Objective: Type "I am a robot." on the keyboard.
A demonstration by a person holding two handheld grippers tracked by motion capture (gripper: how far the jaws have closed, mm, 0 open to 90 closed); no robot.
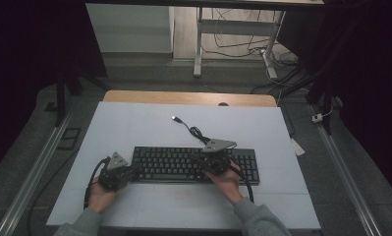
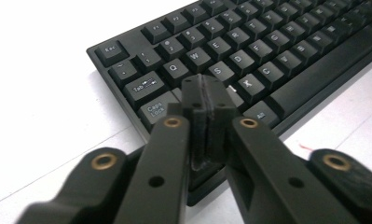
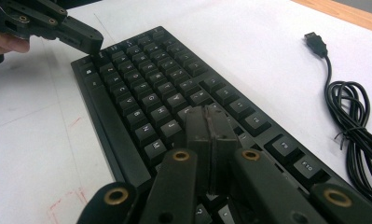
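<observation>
Dim room all around, cables on the floor at the back, and a white-covered counter (image 1: 134,123) in the middle with one black keyboard (image 1: 179,164) lying flat across it. Its cable (image 1: 196,132) curls off behind it and the USB plug (image 1: 175,118) sits loose on the white sheet, not plugged into anything.

Both hands are working the keys with closed tools. Left claw (image 2: 206,93) has its two jaws pressed together with nothing between them, tip down over the left end of the board around the A key, next to Caps Lock. Right claw (image 3: 210,122) is the same deal, jaws together and empty, tip resting over the middle-right letter rows. From the high view the left claw (image 1: 129,170) is at the keyboard's left edge and the right claw (image 1: 203,160) is further along toward the right half.

What I'd worry about: those closed tips look wider than a single keycap, so a press could easily catch two keys at once or land on the neighbour. Coming in at an angle like this, a tip could also slide off a cap into the gap. And the board isn't held by anything, so a hard sideways push at that left end might shove it across the sheet.
</observation>
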